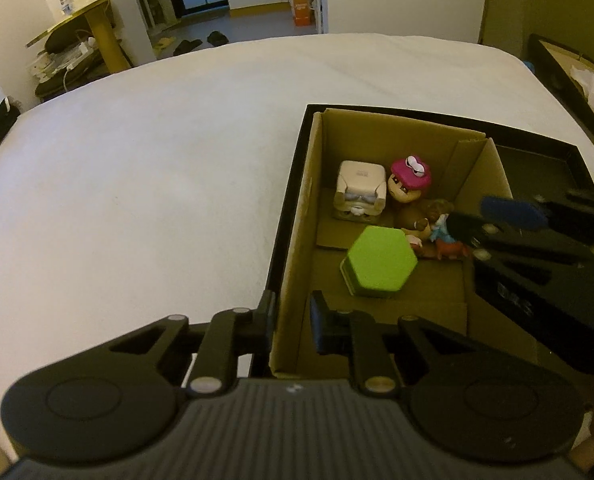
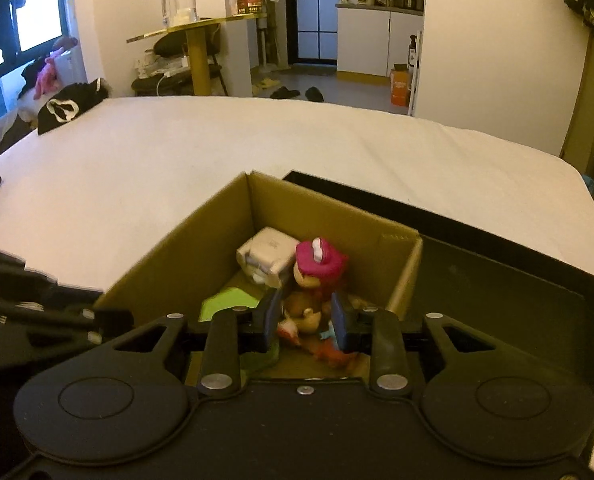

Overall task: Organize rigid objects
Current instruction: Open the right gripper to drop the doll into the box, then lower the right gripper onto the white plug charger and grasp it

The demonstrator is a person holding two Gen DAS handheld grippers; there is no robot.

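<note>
The small brown figurine is lying in the near part of the cardboard box, directly ahead of the right tongs and sitting between their two pads. Its long axis cannot be told through the blur, though it seems to be sprawling across the box floor toward the right pad. The right tongs are standing narrowly parted around it; the pads are looking close to its sides, but whether they are pressing on it or just letting go cannot be made out. From the left wrist view the right tongs are reaching in from the right side over the same figurine.

Beyond the figurine, farther from the right tongs, the pink-capped figure and the pale cube toy are sitting against the far wall; the green hexagonal block is resting to the left.

The left tongs are nearly closed astride the box's near-left wall, one pad outside, one inside, apparently steadying it. The box is sitting in a black tray on the white bed.
</note>
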